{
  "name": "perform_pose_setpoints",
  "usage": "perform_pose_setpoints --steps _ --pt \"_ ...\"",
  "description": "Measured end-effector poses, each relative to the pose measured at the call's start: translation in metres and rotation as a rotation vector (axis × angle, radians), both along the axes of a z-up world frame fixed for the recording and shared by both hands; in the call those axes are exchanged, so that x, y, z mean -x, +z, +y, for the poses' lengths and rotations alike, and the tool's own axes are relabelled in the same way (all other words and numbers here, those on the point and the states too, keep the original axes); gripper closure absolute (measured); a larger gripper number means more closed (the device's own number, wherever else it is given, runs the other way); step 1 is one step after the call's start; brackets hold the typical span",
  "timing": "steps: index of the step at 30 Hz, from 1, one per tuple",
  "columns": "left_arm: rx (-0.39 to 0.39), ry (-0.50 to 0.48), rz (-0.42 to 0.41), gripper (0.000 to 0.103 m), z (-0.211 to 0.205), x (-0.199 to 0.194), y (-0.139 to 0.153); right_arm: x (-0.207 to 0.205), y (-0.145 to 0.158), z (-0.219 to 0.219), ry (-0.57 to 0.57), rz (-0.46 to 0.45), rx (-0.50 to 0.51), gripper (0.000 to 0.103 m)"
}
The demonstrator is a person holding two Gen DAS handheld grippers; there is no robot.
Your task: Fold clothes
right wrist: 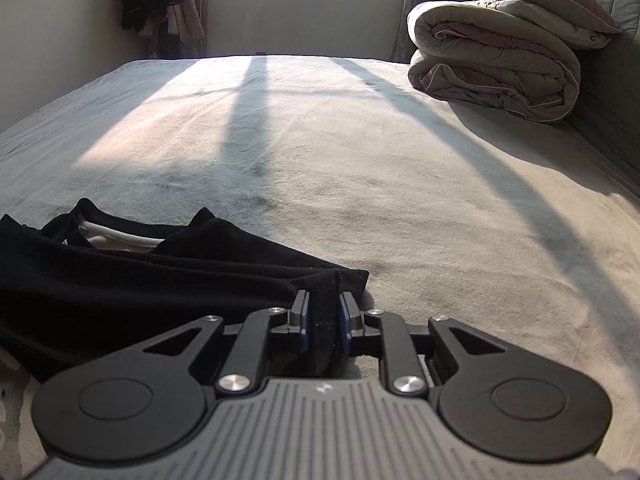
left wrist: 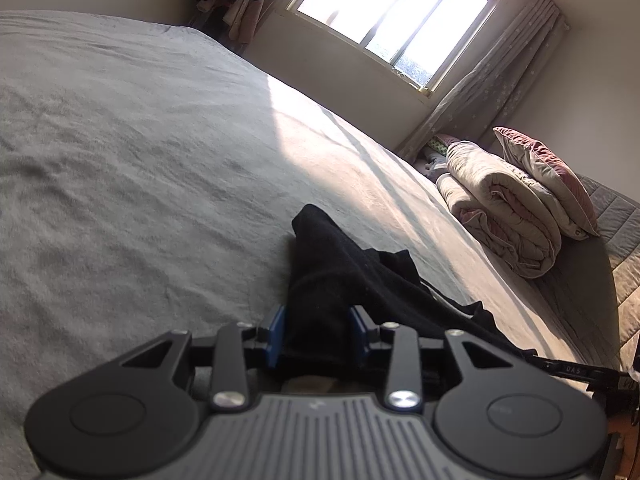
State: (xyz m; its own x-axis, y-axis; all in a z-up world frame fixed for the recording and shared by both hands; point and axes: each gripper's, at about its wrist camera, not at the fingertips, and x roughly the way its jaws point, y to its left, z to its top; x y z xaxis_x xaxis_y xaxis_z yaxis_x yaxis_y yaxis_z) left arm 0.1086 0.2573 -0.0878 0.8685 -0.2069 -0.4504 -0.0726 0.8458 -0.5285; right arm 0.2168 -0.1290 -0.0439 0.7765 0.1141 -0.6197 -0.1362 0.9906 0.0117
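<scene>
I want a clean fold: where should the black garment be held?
Hold the black garment at its edges, as now: the right hand-held gripper pinches a bunched end from the near side and the left hand-held gripper another bunch. It lies crumpled on the bed, so gripping mid-cloth would only bunch it.

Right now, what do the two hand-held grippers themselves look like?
Both match. The left hand-held gripper and the right hand-held gripper have matte black linkage arms with silver pivot bolts, blue finger pads, two round black discs on either side, and a ribbed grey body bearing a small pale logo. No sleeves or hands show.
</scene>
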Motion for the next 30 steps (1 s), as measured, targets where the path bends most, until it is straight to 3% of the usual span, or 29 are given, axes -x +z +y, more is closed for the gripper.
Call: perform_pose_setpoints --steps 2,6,9,12,19,21,26,30 --pt "-0.002 0.0 0.0 0.067 0.0 0.0 0.0 0.012 0.009 -0.003 0.02 -0.009 -0.049 0.066" --pt "-0.005 0.0 0.0 0.067 -0.001 0.0 0.0 0.042 0.02 -0.005 0.038 0.02 -0.132 0.065" --pt "-0.003 0.0 0.0 0.067 -0.001 0.0 0.0 0.057 0.016 -0.011 0.036 0.065 -0.303 0.065" --pt "-0.006 0.0 0.0 0.067 -0.001 0.0 -0.001 0.055 0.0 -0.011 0.011 0.122 -0.397 0.065" --pt "-0.009 -0.002 0.003 0.067 -0.001 -0.001 0.0 0.038 -0.019 -0.025 -0.128 0.09 -0.563 0.065" --pt "-0.009 -0.003 0.003 0.066 -0.001 -0.001 0.0 0.036 -0.018 -0.024 -0.134 0.099 -0.549 0.094" --pt "0.015 -0.018 0.011 0.065 0.004 -0.002 0.001 0.053 -0.001 -0.026 -0.123 0.062 -0.475 0.095" --pt "0.018 -0.032 0.008 0.065 0.005 -0.001 0.001 0.055 -0.015 -0.023 -0.1 0.088 -0.371 0.096"
